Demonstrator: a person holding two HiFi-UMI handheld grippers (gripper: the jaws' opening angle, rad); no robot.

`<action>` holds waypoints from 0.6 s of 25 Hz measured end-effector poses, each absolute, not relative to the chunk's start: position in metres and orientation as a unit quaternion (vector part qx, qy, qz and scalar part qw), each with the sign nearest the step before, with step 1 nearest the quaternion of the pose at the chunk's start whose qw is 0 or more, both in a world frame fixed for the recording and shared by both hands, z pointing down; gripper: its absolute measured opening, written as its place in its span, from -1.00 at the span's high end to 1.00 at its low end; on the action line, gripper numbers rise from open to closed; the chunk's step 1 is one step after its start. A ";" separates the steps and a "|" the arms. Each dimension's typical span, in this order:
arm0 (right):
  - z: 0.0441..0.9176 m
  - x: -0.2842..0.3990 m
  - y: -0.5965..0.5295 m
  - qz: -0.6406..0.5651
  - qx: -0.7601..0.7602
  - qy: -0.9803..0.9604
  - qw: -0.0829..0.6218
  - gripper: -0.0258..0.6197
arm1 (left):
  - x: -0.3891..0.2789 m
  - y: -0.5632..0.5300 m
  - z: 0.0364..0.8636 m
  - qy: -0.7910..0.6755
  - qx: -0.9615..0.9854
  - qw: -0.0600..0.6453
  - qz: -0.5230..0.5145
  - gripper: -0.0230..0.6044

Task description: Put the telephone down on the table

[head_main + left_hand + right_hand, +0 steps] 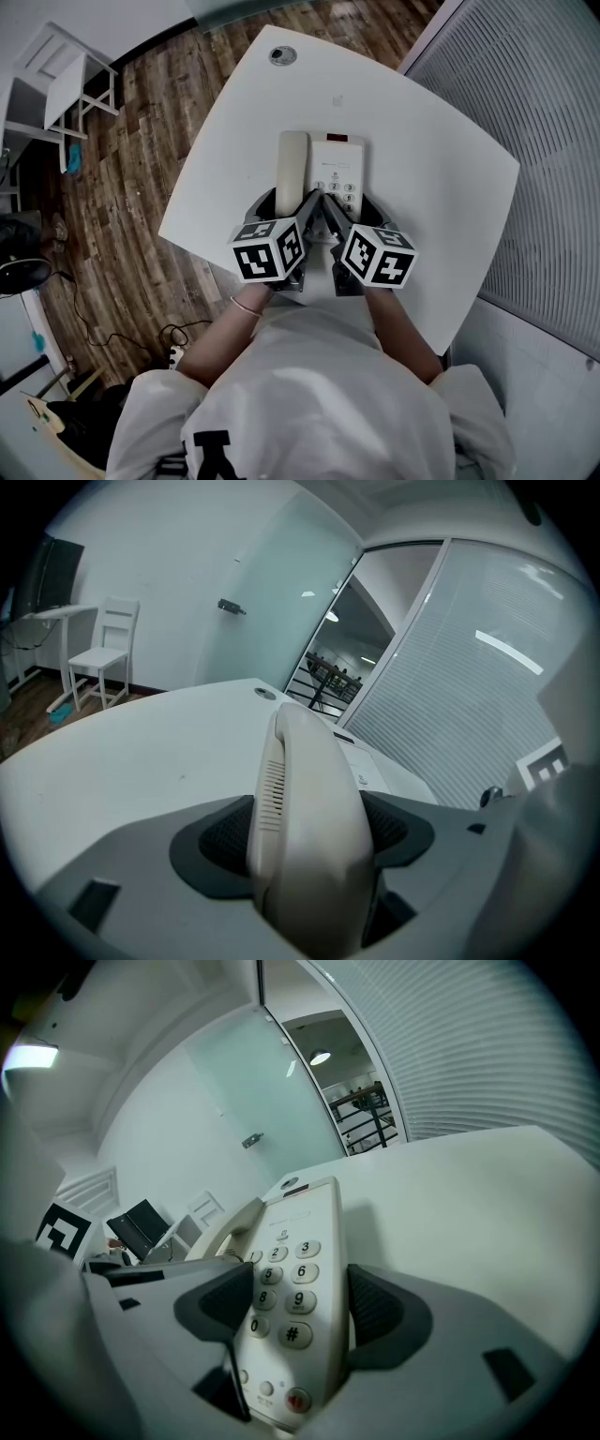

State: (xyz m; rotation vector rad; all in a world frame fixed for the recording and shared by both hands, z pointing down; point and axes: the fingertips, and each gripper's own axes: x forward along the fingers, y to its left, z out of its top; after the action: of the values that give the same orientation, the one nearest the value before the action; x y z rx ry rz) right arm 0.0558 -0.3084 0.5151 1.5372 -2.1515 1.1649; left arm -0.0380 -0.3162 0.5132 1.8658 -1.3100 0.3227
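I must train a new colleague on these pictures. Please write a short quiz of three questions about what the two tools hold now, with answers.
1. True or false: the left tool is open and empty.
2. What is between the jaws of the right tool? A) a cup B) the telephone base with its keypad C) nothing
3. Fill in: the table is ___ in colour.
Key: 1 false, it is shut on the handset. 2 B. 3 white.

Office: telephone [336, 169] on a white counter [431, 187]; frosted glass partition [281, 588], slatted blinds [525, 122], monitor [52, 569], chair [101, 656].
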 end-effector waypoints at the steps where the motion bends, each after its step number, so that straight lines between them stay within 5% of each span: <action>1: 0.516 0.056 -0.308 0.400 0.528 -0.738 0.127 -0.09 | -0.038 -0.316 0.514 -0.519 0.739 0.409 0.128 -0.17; 15: 0.521 0.060 -0.312 0.400 0.531 -0.735 0.132 -0.09 | -0.034 -0.321 0.519 -0.513 0.744 0.407 0.129 -0.17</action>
State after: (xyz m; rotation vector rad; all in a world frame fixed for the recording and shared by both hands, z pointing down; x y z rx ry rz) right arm 0.0597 -0.3121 0.5206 1.5423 -2.1340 1.1600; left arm -0.0339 -0.3208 0.5193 1.8767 -1.2942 0.3264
